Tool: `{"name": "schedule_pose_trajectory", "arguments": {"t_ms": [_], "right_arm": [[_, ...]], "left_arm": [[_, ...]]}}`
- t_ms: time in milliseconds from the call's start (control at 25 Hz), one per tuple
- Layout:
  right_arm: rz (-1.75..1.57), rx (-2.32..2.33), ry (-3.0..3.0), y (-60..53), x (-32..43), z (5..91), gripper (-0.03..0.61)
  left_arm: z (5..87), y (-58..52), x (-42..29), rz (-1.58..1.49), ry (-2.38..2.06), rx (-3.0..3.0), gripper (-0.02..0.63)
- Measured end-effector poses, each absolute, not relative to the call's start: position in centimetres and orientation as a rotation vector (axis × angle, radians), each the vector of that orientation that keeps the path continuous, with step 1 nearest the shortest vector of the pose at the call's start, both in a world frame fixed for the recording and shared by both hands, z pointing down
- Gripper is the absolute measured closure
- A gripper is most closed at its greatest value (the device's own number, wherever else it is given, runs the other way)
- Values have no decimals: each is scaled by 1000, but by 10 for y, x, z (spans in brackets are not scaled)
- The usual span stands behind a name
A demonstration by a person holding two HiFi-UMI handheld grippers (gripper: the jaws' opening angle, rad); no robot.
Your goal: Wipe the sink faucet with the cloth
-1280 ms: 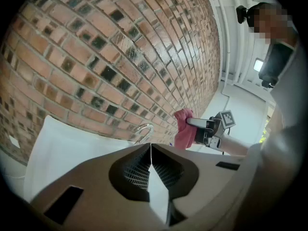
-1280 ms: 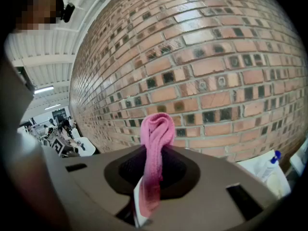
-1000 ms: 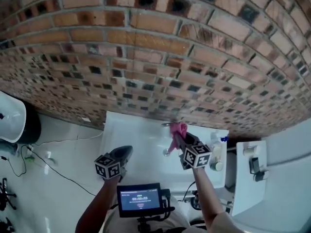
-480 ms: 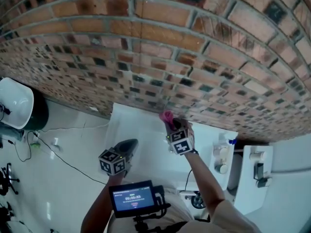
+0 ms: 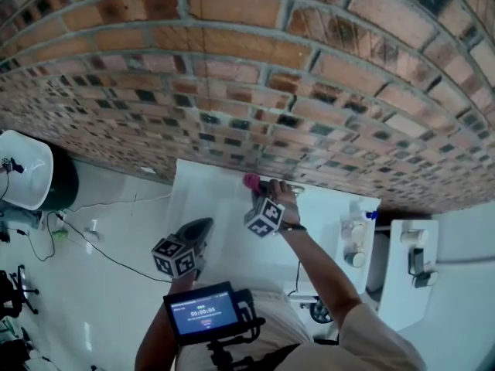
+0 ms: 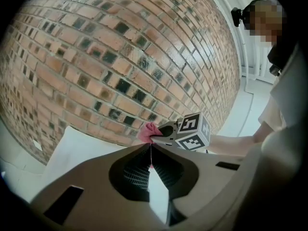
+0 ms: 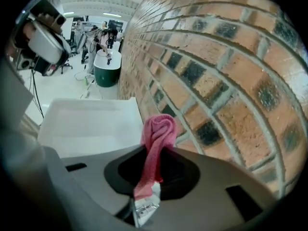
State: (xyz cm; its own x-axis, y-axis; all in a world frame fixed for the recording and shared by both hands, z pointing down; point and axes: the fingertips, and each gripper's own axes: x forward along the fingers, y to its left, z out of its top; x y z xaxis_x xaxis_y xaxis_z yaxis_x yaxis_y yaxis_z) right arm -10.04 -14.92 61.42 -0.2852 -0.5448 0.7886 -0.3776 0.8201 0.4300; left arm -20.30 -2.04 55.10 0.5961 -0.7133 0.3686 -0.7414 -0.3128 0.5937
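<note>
1. The right tongs [image 5: 260, 188], clamped on the bunched pink cloth [image 5: 251, 181], have moved left along the white rectangular sink's [image 5: 193, 188] back rim, against the brick wall [image 5: 232, 91].
2. The left tongs [image 5: 199, 229] stay clenched and empty over the sink.

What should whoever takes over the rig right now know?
Right gripper: shut on the pink cloth, held at the back edge of the white sink, close to the brick wall.
Left gripper: shut, empty, over the sink's near left part.
Faucet: not clearly in view, so I can't tell how much is wiped.
Left to do: put the cloth on the faucet and wipe it.
</note>
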Motion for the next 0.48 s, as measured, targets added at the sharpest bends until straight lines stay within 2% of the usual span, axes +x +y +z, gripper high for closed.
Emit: {"name": "schedule_pose_trajectory", "arguments": {"t_ms": [200,480], "right_arm": [[-300,682,-1764,-149,-92,630,506],[-275,812,-1793,-164,-80,617,505]], "left_arm": [[554,-17,-202,55,-1158,2060,623],[553,-16,-199,63,-1172,2049,623]]}}
